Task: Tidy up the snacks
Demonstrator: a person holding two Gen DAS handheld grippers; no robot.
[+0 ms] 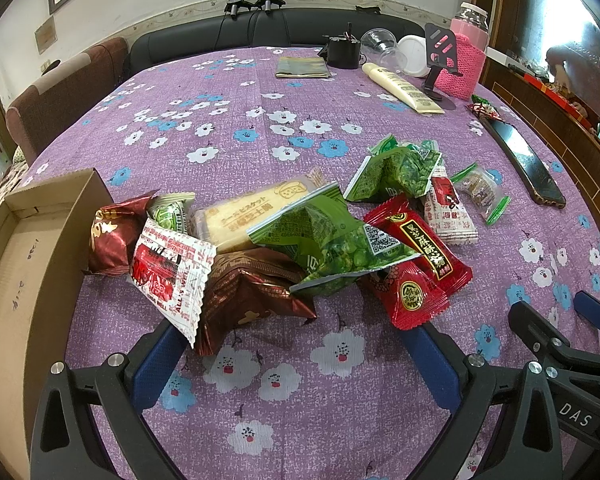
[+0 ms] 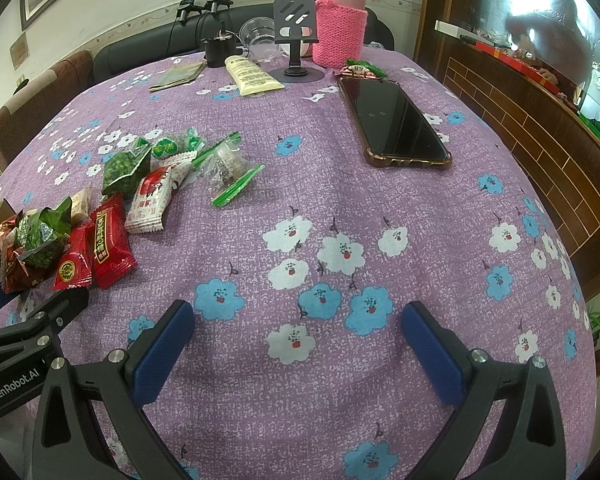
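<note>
Snacks [image 1: 300, 240] heaped beside box [image 1: 24, 248] — both grippers gape, empty.

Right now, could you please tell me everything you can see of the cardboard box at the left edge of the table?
The cardboard box is a shallow, open tray of plain brown corrugated card, with faint dark marks on its inner floor. It sits at the left edge of the table on the purple flowered cloth. What shows of its inside holds nothing. A folded flap lines its far wall. Its right wall stands upright, and the dark red foil packet at the left end of the snack pile lies against that wall. Its near end runs out of view.
</note>
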